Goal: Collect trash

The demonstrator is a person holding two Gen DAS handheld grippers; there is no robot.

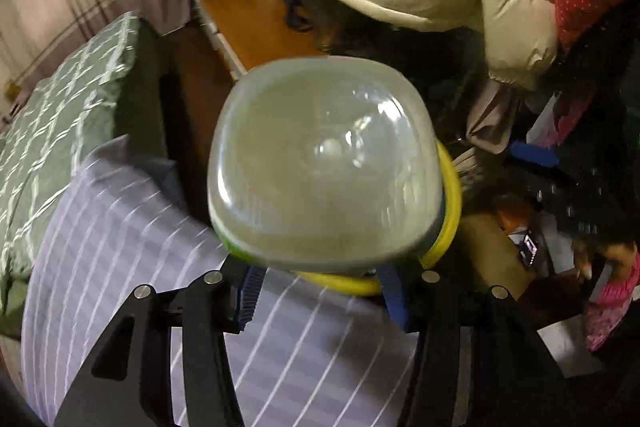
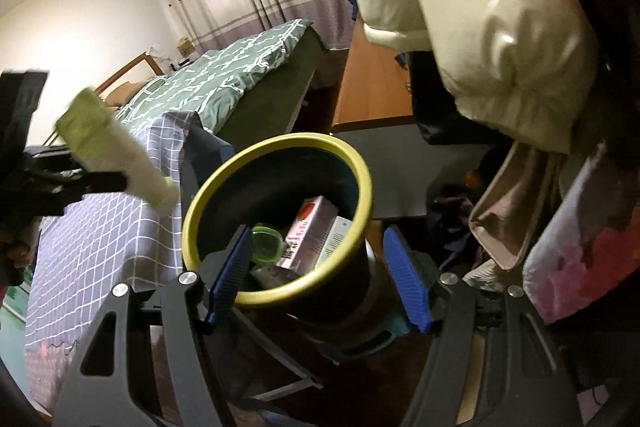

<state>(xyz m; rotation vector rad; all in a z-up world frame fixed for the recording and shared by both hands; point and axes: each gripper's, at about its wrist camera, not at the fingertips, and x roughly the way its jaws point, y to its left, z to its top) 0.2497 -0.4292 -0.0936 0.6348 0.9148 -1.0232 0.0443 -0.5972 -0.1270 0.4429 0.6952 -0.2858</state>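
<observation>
My left gripper (image 1: 320, 281) is shut on a clear plastic bottle (image 1: 324, 163), whose round bottom faces the camera and is blurred. In the right wrist view the same bottle (image 2: 116, 147), with a green label, hangs to the upper left of the bin. The trash bin (image 2: 276, 219) is dark with a yellow rim (image 1: 450, 211) and tilts toward the right camera. My right gripper (image 2: 320, 279) holds it, its blue fingers (image 2: 406, 283) on either side of the bin's body. Inside the bin lie a pink and white carton (image 2: 316, 231) and a green-rimmed clear piece (image 2: 266, 241).
A bed with a green quilt (image 2: 224, 75) and a lilac checked sheet (image 1: 132, 227) fills the left. An orange-brown desk (image 1: 256, 19) stands behind. A cream puffer jacket (image 2: 480, 27) and other clothes hang on the right. A hand in a pink sleeve (image 1: 608, 291) shows at the right edge.
</observation>
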